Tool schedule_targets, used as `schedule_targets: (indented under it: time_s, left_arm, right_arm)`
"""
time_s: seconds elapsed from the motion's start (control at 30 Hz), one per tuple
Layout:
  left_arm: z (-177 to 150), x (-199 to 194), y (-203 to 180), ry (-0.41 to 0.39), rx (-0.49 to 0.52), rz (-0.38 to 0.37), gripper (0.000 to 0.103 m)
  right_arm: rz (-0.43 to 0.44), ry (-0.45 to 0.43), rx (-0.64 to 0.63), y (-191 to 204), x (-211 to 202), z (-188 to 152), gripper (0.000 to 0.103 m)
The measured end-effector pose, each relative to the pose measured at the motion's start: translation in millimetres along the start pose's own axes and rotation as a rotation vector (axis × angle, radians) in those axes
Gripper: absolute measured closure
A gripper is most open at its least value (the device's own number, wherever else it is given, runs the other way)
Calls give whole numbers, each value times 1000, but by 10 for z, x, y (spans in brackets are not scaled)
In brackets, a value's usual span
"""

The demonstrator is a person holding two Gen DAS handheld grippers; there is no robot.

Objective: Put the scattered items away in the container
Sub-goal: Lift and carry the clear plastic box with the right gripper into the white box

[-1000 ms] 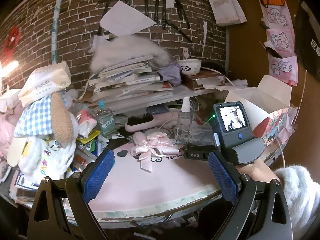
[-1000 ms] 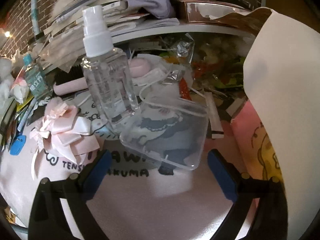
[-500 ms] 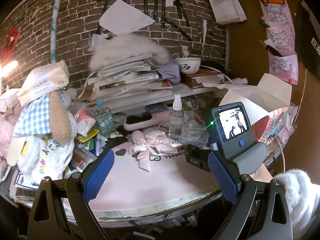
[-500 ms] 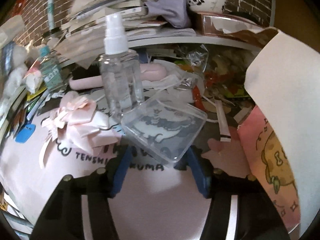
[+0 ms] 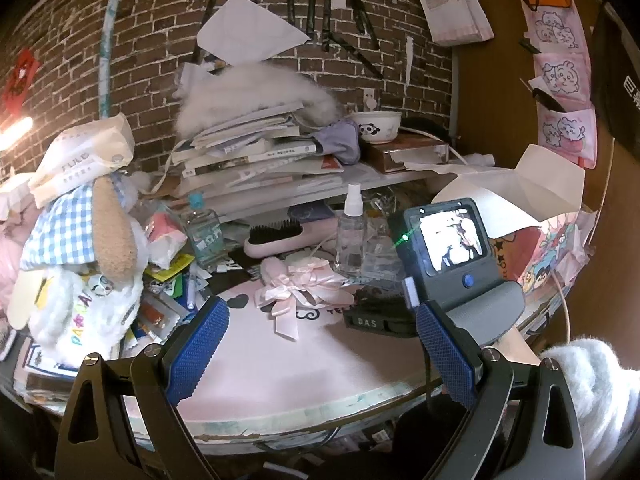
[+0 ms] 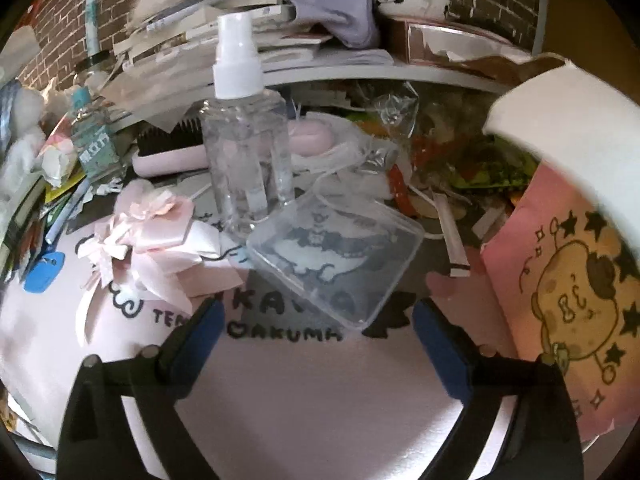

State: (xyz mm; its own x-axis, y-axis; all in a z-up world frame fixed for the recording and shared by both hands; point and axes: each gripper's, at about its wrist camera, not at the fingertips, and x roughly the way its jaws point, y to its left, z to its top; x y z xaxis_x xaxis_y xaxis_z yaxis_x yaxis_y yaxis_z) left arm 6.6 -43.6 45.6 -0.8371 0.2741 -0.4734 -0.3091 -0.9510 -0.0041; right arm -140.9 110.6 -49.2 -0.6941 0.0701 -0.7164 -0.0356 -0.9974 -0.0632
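Right gripper has reopened, released, before the clear square plastic case; left gripper released; case contents indistinct.

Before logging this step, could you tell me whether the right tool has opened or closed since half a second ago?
Yes: the right tool has opened; its blue pads now flank the clear plastic square case wider apart.

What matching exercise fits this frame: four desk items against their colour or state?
Items:
1 spray bottle
2 ribbon bow
3 hairbrush
4 flat plastic case

Descriptions:
A pale pink satin
B lying with black bristles up
C upright, clear, white pump top
D clear, tilted, just ahead of the open right gripper

Pairs: 1-C, 2-A, 3-B, 4-D
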Motion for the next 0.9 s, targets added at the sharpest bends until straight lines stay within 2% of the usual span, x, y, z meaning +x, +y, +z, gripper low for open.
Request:
schedule_targets:
  time_s: [0.27,0.4,0.57,0.63,0.77,0.9]
  left_arm:
    - [-20,9,51,-1,-14,-1,9]
    - [-29,-11,96,-5,-26,9,9]
    - [-47,-31,116,-4,-33,18,9]
    - [-56,-38,115,-4,-31,21,9]
    - [-71,-52,132,-3,-39,22,9]
    - [-106,-63,164,-7,-55,25,9]
  right_arm:
    - [-72,51,-16,46,126,204,8]
    - [-54,66,9,-34,199,249,1]
    - [6,76,47,-127,223,240,1]
    - [25,75,59,-155,212,229,3]
    - [39,46,44,-146,142,195,17]
    - [52,37,38,-171,100,174,19]
